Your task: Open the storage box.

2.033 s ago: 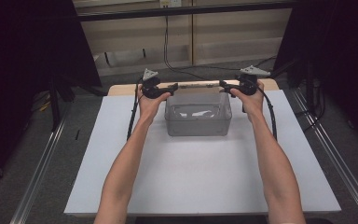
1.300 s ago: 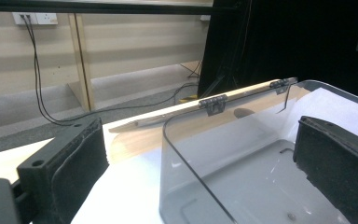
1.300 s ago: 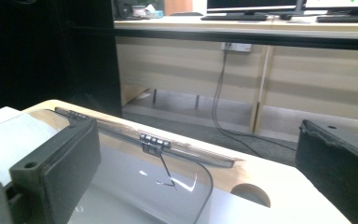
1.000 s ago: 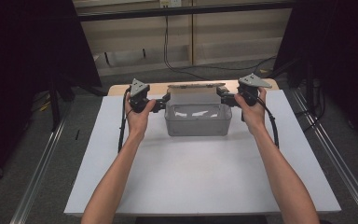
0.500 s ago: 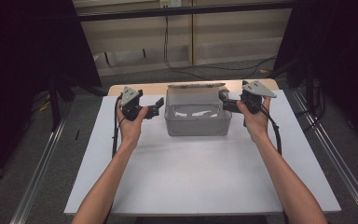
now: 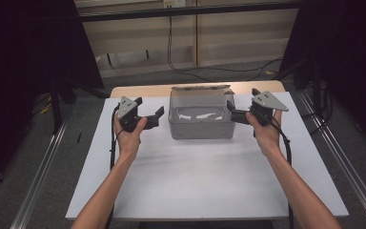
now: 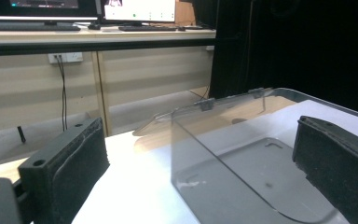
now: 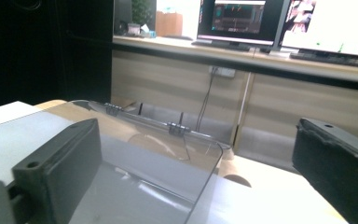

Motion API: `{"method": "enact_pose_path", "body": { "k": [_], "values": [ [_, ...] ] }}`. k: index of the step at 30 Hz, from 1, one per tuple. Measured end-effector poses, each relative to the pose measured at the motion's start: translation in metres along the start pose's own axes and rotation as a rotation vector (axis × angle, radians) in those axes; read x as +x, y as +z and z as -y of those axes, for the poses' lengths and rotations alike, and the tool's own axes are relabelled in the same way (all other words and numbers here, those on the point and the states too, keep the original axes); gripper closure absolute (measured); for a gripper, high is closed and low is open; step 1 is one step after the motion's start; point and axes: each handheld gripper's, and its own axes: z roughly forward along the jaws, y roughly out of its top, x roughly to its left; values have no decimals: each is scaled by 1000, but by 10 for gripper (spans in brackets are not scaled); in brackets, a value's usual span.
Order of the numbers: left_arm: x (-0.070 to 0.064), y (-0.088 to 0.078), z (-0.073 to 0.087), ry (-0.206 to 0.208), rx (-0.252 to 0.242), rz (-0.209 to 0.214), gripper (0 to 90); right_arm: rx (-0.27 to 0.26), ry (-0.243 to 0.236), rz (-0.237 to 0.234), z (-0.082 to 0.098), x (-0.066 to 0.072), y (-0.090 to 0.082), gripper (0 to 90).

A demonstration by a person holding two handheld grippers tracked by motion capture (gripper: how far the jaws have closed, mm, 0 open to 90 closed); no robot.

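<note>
Box (image 6: 201, 119), clear plastic with its lid (image 6: 200, 88) tipped back, sat on the white table (image 6: 195, 181) between the left gripper (image 6: 155, 116) and right gripper (image 6: 230, 112), both spread wide, gripping nothing; its contents were unclear.

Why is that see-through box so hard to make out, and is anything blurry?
High view: sharp, but white glare streaks the clear box, and the room around is dark. Left gripper view: the near fingers are soft, and the box wall is hazy. Right gripper view: monitors wash out bright.
</note>
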Motion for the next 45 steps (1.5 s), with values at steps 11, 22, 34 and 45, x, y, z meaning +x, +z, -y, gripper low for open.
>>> {"method": "enact_pose_path", "body": {
  "k": [11,22,34,45],
  "values": [
    [-10,-22,4,-23,-21,-5,26,-9,-10,13,5,8,-24,4],
    [-15,-49,24,-19,-11,-27,26,2,-13,32,17,7,-51,0],
    [-23,-85,40,-9,-9,-62,25,-28,16,38,25,9,-81,0],
    [-27,-106,47,-27,-7,-112,25,-38,34,73,35,4,-108,0]
  ]
}}
